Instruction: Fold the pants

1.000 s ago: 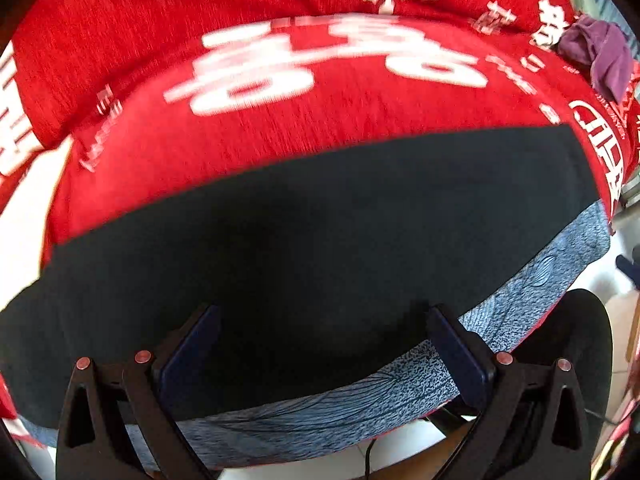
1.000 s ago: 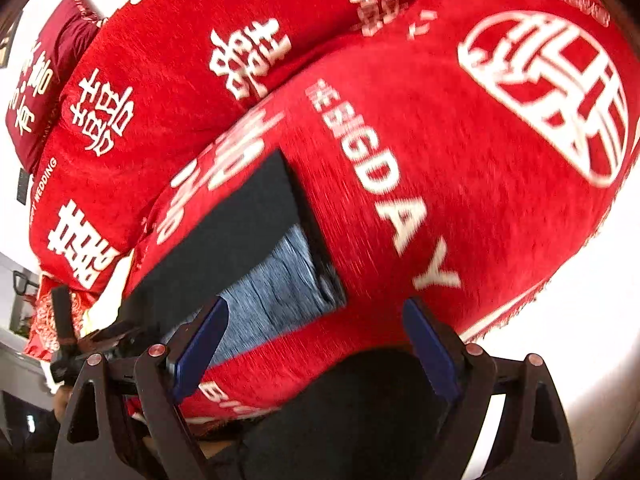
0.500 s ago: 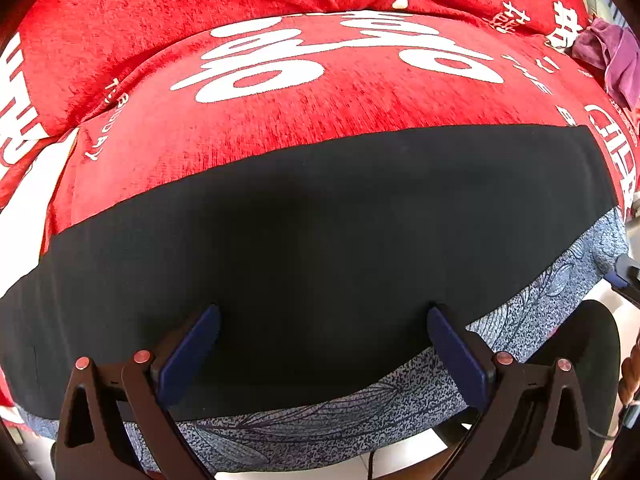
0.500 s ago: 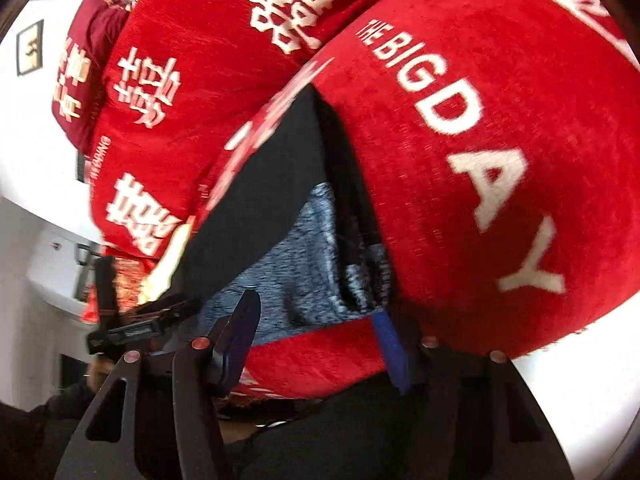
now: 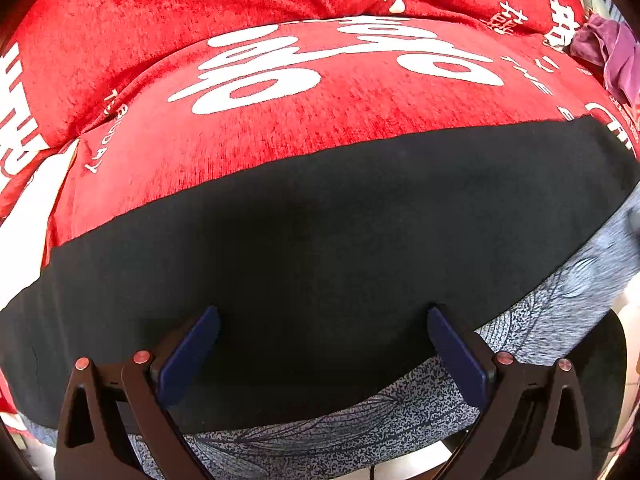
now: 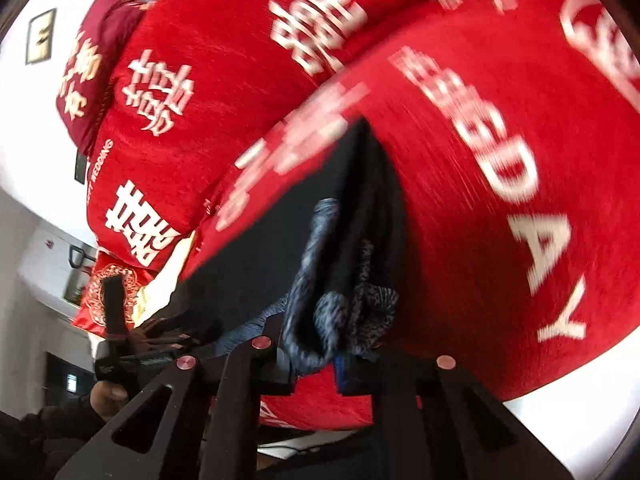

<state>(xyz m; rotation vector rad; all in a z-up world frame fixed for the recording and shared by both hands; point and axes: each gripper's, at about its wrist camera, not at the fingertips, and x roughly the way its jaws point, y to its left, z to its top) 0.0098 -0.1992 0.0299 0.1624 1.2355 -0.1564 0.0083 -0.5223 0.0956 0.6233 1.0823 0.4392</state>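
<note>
Left wrist view: pants flat on red cover, L gripper wide; R gripper pinching one end.

Pants point(image 5: 328, 248), black w/ a grey-blue leaf-print edge, lie across the red sofa cover point(image 5: 280, 128) w/ white lettering, near its front edge. Left gripper point(image 5: 323, 354) hangs above the black fabric, jaws spread wide, nothing between them; can't tell if the tips touch the cloth. Purple cloth point(image 5: 612, 56) sits far R on the cover, well apart from the pants. Right wrist view, blurred: right gripper point(image 6: 316, 364) jaws are closing, nearly together, w/ a bunched wad of the pants point(image 6: 344, 292) end between the pads, print and black layers gathered up off the cover point(image 6: 500, 200). Left gripper's body point(image 6: 120, 344) and a hand on it show at far L of that view, by the pants' other end.
</note>
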